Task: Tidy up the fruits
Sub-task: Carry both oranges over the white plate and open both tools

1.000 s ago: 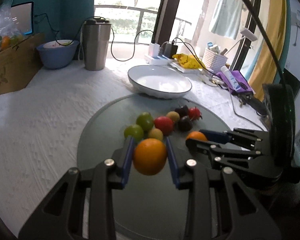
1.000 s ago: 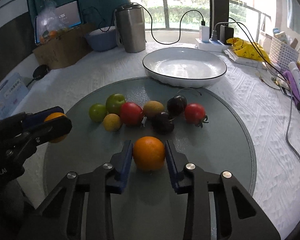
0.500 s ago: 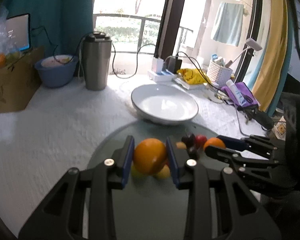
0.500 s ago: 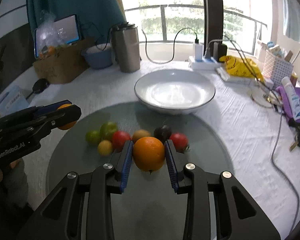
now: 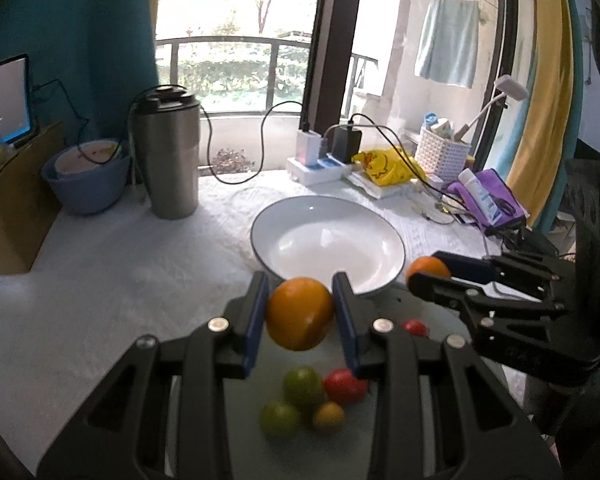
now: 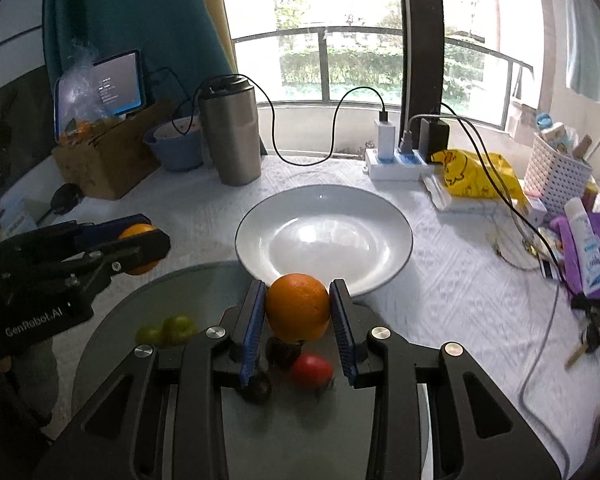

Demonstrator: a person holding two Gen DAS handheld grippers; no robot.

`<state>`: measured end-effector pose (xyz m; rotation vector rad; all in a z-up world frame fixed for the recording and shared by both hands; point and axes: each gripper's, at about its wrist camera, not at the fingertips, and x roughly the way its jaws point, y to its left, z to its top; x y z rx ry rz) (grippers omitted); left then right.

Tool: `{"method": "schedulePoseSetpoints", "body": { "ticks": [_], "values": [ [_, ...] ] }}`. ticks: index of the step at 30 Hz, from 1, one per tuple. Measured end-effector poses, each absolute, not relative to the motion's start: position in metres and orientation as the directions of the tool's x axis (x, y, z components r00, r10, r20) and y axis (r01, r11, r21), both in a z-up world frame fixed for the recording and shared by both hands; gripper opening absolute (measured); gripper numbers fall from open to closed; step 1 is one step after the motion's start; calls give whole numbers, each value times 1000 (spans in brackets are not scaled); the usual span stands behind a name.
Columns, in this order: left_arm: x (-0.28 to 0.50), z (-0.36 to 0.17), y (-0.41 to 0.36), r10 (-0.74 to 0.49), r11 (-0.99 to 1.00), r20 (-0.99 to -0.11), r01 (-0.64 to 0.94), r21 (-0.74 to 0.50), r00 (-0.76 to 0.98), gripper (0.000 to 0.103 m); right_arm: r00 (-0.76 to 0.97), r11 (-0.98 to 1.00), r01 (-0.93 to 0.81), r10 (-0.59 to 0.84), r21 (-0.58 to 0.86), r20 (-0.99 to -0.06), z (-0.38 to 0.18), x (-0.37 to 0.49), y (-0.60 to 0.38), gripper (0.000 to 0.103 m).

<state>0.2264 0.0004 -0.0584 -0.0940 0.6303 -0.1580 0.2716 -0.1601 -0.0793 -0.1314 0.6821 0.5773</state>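
Note:
My left gripper (image 5: 300,314) is shut on an orange (image 5: 299,313) and holds it in the air just short of the white plate (image 5: 392,256). My right gripper (image 6: 298,308) is shut on a second orange (image 6: 298,306), also lifted, at the plate's near rim (image 6: 244,256). Each gripper shows in the other's view, the right one (image 5: 428,274) and the left one (image 6: 140,246). Below lie green fruits (image 5: 302,386), a red tomato (image 5: 345,386), a small yellow fruit (image 5: 329,416) and dark fruits (image 6: 278,354) on the round grey board (image 6: 112,320).
A steel tumbler (image 5: 168,152) and a blue bowl (image 5: 86,178) stand at the back left beside a cardboard box (image 6: 104,160). Power strip with cables (image 6: 396,160), yellow bag (image 6: 476,172), white basket (image 6: 556,176) and purple cloth (image 6: 580,248) crowd the back right.
Both grippers have lifted their oranges off the grey board and carried them forward and up to the near rim of the white plate. The other fruits stayed on the board.

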Motion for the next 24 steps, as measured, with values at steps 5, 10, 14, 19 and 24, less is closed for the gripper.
{"method": "schedulePoseSetpoints", "body": {
  "ticks": [5,10,14,19,24],
  "values": [
    [248,-60,-2,-181,982,-585,120,-142,790,34,619,824,-563,471,64,-629,-80,291,-151,35],
    [271,-67,1,-182,981,-607,105,-161,774,34,615,828,-557,466,67,-636,-84,315,-147,35],
    [288,-72,4,-192,979,-615,106,-174,765,34,610,834,-546,459,77,-646,-90,334,-146,35],
    [310,-82,5,-202,976,-644,96,-196,738,34,591,842,-530,448,95,-671,-101,358,-145,35],
    [324,-89,6,-206,974,-655,87,-210,727,34,575,848,-519,440,108,-690,-112,372,-143,35]
  ]
}}
